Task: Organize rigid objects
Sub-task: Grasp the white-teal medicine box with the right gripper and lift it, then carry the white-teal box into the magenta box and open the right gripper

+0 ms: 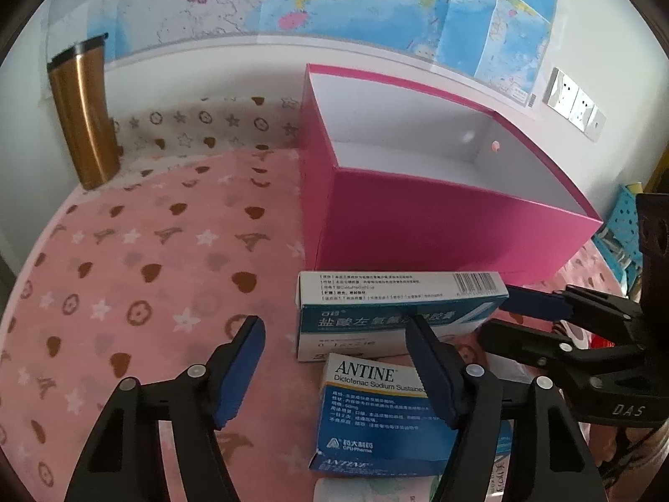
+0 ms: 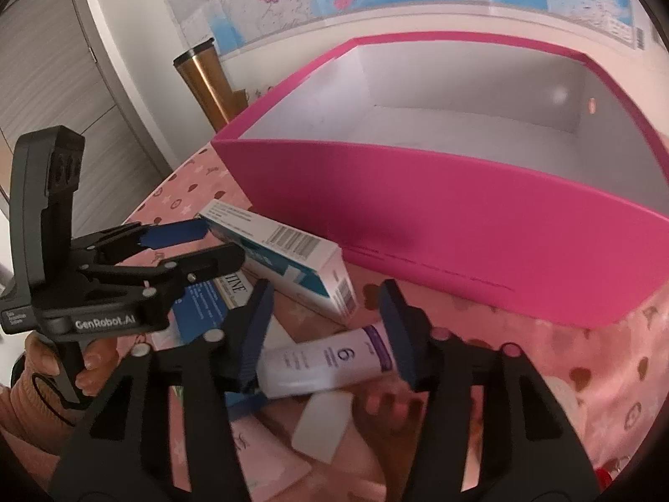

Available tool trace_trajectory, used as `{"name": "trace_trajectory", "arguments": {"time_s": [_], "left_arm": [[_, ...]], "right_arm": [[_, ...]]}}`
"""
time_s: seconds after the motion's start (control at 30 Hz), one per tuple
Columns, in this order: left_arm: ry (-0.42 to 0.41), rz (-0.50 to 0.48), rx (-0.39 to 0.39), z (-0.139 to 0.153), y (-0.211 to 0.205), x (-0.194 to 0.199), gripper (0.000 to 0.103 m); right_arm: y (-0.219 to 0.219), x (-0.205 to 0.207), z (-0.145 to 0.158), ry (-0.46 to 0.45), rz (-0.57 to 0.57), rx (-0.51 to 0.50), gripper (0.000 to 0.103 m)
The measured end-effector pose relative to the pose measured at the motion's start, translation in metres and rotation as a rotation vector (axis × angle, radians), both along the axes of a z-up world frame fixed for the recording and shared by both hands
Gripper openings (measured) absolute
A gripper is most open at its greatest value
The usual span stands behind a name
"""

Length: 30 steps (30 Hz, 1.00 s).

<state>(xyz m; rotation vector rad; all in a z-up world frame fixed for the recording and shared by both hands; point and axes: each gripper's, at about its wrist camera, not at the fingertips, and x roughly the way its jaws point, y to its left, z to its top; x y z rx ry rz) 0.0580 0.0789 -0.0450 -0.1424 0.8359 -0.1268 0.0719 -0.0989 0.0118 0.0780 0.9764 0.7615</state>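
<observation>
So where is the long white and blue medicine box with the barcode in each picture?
Left wrist view: the long medicine box lies low in the middle, just before the pink box, behind the ANTINE box.
Right wrist view: the long medicine box lies left of middle, slanting, below the pink box's left corner.
Shared landmark: the gold tumbler, standing behind and to the left.

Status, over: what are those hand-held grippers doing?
Left hand-held gripper open over medicine boxes. Right hand-held gripper straddles white bottle, grip unclear. Pink box empty, nothing blocking it.
</observation>
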Motion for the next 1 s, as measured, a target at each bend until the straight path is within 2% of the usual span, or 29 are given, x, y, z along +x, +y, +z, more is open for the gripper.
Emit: {"name": "trace_trajectory", "arguments": {"time_s": [0.1, 0.17, 0.43, 0.6, 0.8, 0.87, 1.0], "left_arm": [[0.022, -0.03, -0.026, -0.004, 0.0, 0.004, 0.059], [0.033, -0.055, -0.033, -0.007, -0.002, 0.006, 0.057], [0.014, -0.096, -0.039, 0.005, -0.008, -0.002, 0.056], [-0.044, -0.143, -0.039, 0.03, -0.016, -0.017, 0.056], [-0.127, -0.186, -0.042, 0.07, -0.024, -0.028, 0.058], [-0.163, -0.201, -0.039, 0.084, -0.027, -0.028, 0.062], [-0.213, -0.213, -0.026, 0.109, -0.032, -0.018, 0.063]], "right_arm": [[0.005, 0.002, -0.003, -0.002, 0.014, 0.001, 0.044], [0.009, 0.005, -0.005, 0.01, 0.025, 0.002, 0.038], [0.005, 0.002, 0.001, -0.019, 0.005, -0.014, 0.038], [-0.006, -0.005, 0.023, -0.045, 0.012, -0.015, 0.038], [-0.022, -0.008, 0.062, -0.087, 0.005, 0.024, 0.038], [-0.025, -0.007, 0.074, -0.102, 0.0, 0.039, 0.038], [-0.034, 0.003, 0.097, -0.138, -0.017, 0.064, 0.038]]}}
